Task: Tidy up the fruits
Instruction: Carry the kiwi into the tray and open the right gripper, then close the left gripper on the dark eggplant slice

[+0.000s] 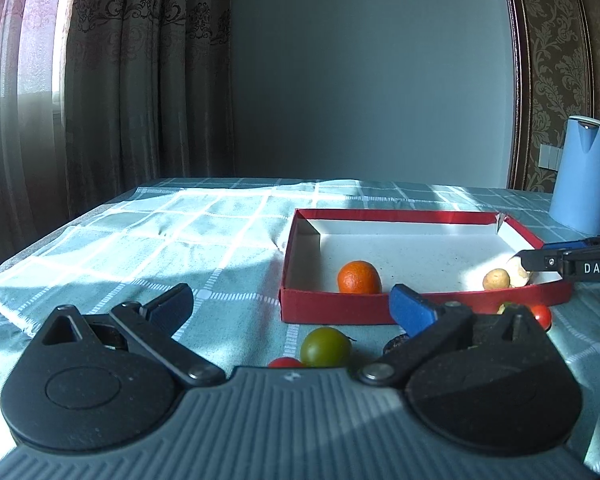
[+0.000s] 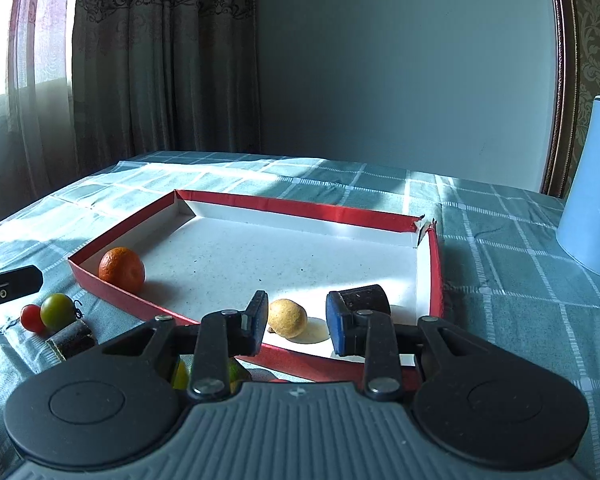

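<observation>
A red-rimmed box (image 2: pixel 300 208) (image 1: pixel 340 304) with a white floor holds an orange (image 2: pixel 122 270) (image 1: pixel 359 277) at its near-left corner. A small yellow-brown fruit (image 2: pixel 287 318) (image 1: pixel 496 279) lies near its front right. My right gripper (image 2: pixel 298 316) (image 1: pixel 540 260) reaches over the front rim; the fruit lies between its fingertips with a gap on the right side, so it is open. My left gripper (image 1: pixel 292 304) stands wide open and empty before the box. A green tomato (image 1: pixel 325 346) (image 2: pixel 57 311) and a red tomato (image 1: pixel 286 362) (image 2: pixel 32 319) lie on the cloth.
A dark stubby cylinder (image 2: pixel 364 300) sits in the box behind my right finger, and another (image 2: pixel 72 338) lies on the checked cloth. A second red tomato (image 1: pixel 540 316) lies right of the box front. A blue kettle (image 2: pixel 592 192) (image 1: pixel 580 172) stands at the far right.
</observation>
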`<state>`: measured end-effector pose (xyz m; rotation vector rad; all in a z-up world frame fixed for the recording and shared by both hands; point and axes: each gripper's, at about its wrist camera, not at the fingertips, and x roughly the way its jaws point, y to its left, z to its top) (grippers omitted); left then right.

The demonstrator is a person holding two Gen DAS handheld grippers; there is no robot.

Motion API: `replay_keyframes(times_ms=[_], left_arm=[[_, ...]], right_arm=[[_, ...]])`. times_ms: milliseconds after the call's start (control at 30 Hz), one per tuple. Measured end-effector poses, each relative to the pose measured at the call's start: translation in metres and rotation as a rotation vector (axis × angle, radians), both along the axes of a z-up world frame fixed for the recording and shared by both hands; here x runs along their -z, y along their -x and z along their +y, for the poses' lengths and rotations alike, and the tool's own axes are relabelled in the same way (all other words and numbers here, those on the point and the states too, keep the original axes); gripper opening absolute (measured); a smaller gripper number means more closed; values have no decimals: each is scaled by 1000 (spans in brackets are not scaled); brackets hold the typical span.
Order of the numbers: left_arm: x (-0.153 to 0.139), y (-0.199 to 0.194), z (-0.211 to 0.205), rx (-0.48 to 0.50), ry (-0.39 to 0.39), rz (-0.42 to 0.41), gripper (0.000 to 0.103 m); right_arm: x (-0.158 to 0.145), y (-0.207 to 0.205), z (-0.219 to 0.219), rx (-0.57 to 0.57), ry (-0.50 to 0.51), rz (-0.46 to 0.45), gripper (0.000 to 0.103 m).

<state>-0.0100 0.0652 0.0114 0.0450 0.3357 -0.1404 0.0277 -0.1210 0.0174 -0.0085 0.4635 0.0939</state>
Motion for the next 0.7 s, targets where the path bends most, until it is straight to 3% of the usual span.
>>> replay_keyframes(times_ms=[200, 267, 300, 500, 567, 700], left_arm=[[3, 17, -32, 107, -148, -42, 102], [5, 17, -42, 144, -177, -26, 88], [7, 16, -46, 161, -189, -10, 87], [11, 14, -56, 227, -204, 55, 83], [13, 13, -56, 256, -199, 82, 69], [18, 7, -58, 272, -200, 140, 58]], right_arm=[[-1, 29, -29, 35, -35, -38, 31], [4, 30, -38, 53, -45, -21, 31], [7, 30, -42, 63, -52, -14, 31], [10, 32, -51, 76, -89, -21, 31], [12, 32, -51, 71, -89, -20, 31], [14, 31, -50, 66, -85, -14, 31]])
